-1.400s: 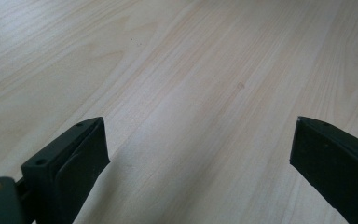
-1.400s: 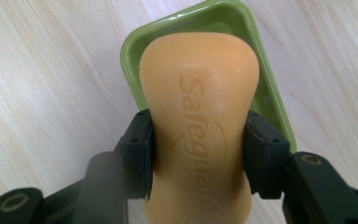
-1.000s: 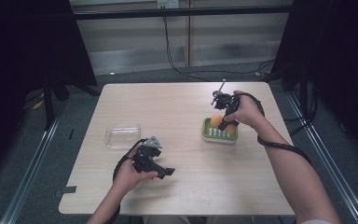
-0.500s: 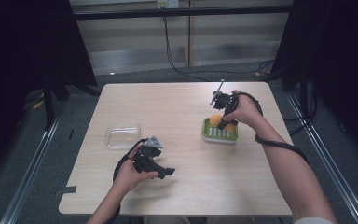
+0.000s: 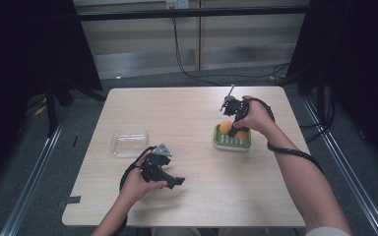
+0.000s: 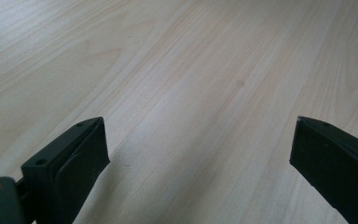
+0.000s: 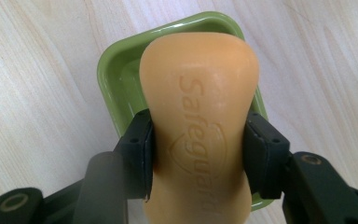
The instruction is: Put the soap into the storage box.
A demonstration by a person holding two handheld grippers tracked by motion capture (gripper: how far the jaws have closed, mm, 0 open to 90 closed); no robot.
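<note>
Soap [image 7: 199,121] slightly raised over dish [image 7: 116,70]

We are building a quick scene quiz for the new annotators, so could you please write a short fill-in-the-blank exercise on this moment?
1. The right gripper is shut on an orange bar of ____.
2. Under the bar sits a dish whose colour is ____.
3. The left gripper has its jaws ____, with only bare table between them.
4. The clear, empty container lies on the same side of the table as the ____ gripper.

Missing words: soap; green; open; left
</note>
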